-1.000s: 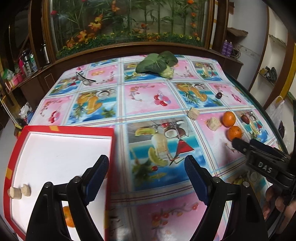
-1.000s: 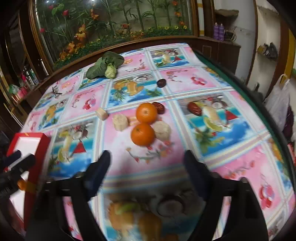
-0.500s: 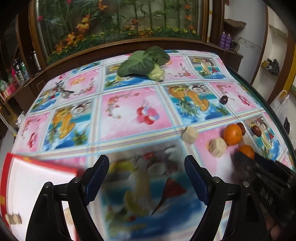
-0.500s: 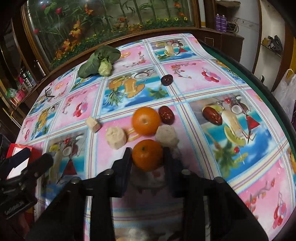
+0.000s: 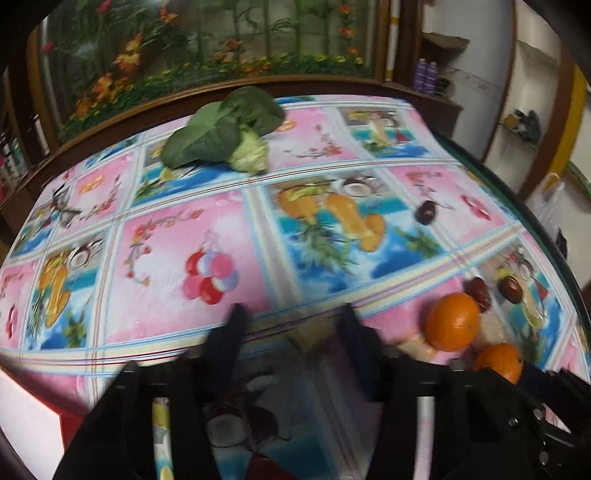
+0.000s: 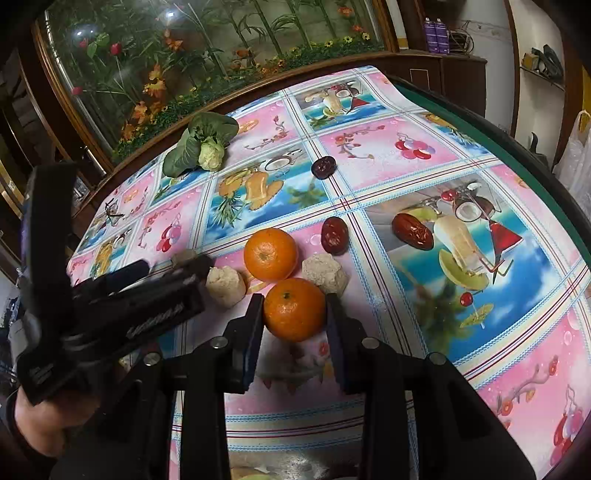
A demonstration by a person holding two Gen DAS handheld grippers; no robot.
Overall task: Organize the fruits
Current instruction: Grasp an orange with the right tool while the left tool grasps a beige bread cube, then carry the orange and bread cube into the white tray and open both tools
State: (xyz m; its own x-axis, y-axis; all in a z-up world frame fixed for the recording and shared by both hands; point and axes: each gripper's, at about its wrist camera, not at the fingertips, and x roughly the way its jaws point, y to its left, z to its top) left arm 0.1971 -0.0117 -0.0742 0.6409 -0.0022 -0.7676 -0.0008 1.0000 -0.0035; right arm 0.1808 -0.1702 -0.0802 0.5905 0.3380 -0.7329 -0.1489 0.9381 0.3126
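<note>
A home, by the look of it: tabletop (image 6: pixel 406 147) under a bright fruit-print cloth, wood-framed glass case (image 6: pixel 207 48) of artificial flowers behind, wall shelves (image 6: pixel 543 75) with clutter, spray cans (image 6: pixel 436 31) on a dark wooden cabinet (image 6: pixel 458 74).

Table covered by a tablecloth (image 6: pixel 388 155) printed with pink and blue fruit panels. Behind it, a dark wood-framed glass display (image 6: pixel 207 48) holding artificial flowers and bamboo. White wall (image 6: pixel 491 33) and wooden shelf (image 5: pixel 443 38) at right.
</note>
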